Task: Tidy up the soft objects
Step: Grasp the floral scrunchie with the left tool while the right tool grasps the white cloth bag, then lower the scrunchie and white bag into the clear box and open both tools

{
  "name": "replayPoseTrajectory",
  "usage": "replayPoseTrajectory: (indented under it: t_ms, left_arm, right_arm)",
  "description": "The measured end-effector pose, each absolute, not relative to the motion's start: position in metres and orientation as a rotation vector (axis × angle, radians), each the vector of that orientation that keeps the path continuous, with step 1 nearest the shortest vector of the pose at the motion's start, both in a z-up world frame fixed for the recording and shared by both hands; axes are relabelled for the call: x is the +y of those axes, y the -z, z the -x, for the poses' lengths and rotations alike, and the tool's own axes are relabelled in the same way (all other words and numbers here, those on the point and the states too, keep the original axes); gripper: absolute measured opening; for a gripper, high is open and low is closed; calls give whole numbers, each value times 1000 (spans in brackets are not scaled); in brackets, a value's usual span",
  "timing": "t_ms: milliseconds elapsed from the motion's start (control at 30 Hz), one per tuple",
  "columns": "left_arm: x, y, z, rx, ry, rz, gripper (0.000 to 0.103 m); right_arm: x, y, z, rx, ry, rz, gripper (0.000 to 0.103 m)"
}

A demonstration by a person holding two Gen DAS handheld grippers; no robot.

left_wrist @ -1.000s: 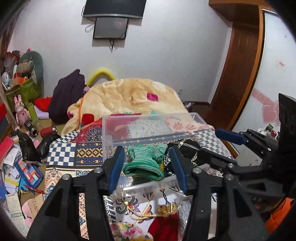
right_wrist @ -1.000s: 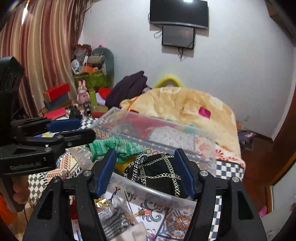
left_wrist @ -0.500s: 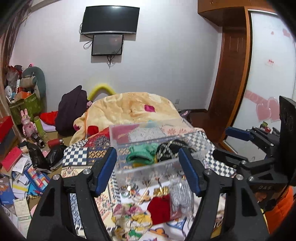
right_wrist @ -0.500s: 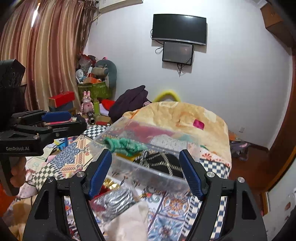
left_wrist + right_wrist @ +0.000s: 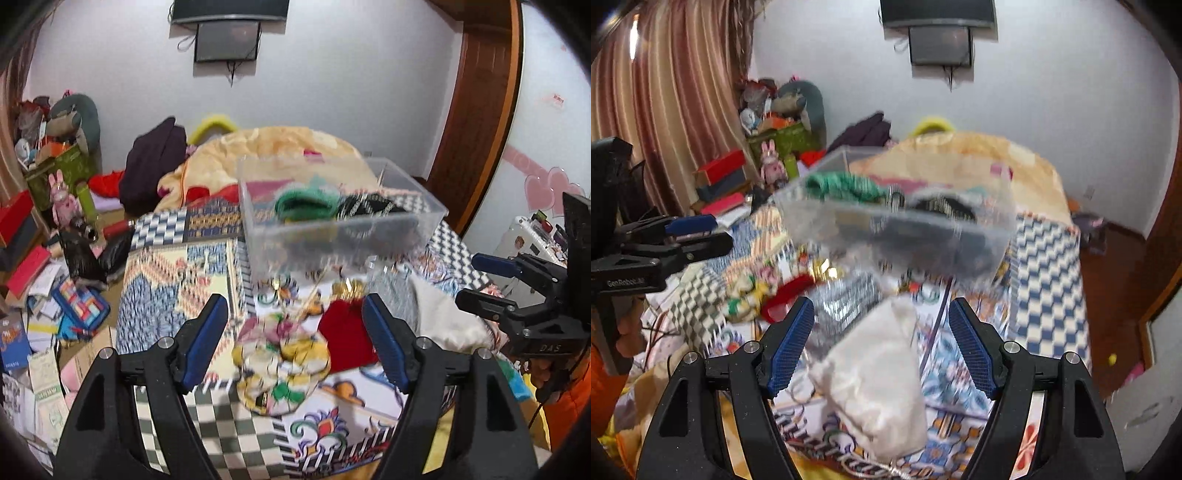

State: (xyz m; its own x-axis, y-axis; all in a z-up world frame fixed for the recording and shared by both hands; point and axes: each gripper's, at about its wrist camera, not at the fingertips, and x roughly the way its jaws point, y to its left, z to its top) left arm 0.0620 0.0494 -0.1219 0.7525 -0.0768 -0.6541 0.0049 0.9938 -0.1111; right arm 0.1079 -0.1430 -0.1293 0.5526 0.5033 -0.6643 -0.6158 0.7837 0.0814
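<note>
A clear plastic box (image 5: 343, 236) (image 5: 897, 229) sits on the patterned bed cover, holding a green knit item (image 5: 306, 201) (image 5: 846, 186) and a black pouch with white trim (image 5: 369, 205) (image 5: 942, 205). In front of it lie a floral pouch (image 5: 284, 369) (image 5: 746, 291), a red pouch (image 5: 345, 334) (image 5: 786, 295), a silver pouch (image 5: 846, 302) and a white pouch (image 5: 443, 317) (image 5: 879, 376). My left gripper (image 5: 295, 341) is open above the floral pouch. My right gripper (image 5: 881, 343) is open above the white pouch. Both are empty.
A peach blanket (image 5: 280, 147) is heaped behind the box. Clutter, boxes and toys (image 5: 55, 206) crowd the floor at the left. A wooden door (image 5: 476, 110) stands at the right. The other gripper shows in each view: the right one (image 5: 517, 295), the left one (image 5: 657, 240).
Both grippers have pulled back and up from the clear box. The loose pouches in front of the box have come into view beneath the open jaws.
</note>
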Motion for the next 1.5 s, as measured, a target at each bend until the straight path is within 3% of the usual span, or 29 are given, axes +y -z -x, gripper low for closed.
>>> replayPoseTrajectory:
  t_ms: [400,533,667,800,833,867,933,1500]
  left_arm:
    - [50,188,-67,905,50,93,75]
    - [53,195,-66,900,34,102,75]
    - [57,196,-67,879,20,126,75]
    - [59,194,-69,859,7,121,51]
    - [59,193,-68,856,9,121,38]
    - [58,193,-68,858,11,118,32]
    - [57,190,-66,852,-1,103,25]
    - [43,105,-60,604,21,63,21]
  right_arm:
    - [-157,168,-103,861,-639,153,71]
    - [-160,170,-101,878,-659,143,46]
    - [-160,171,-95,864,-643,146,35]
    - [-166,168,-94,852,-631,126,27]
    - [-168,167,-94,846,-625,120,26]
    - [-169,165,-95,843,-627,113,25]
    - [-172,161,-99,832,-624,99,23]
    - [-169,91,-110,591,-607,58,21]
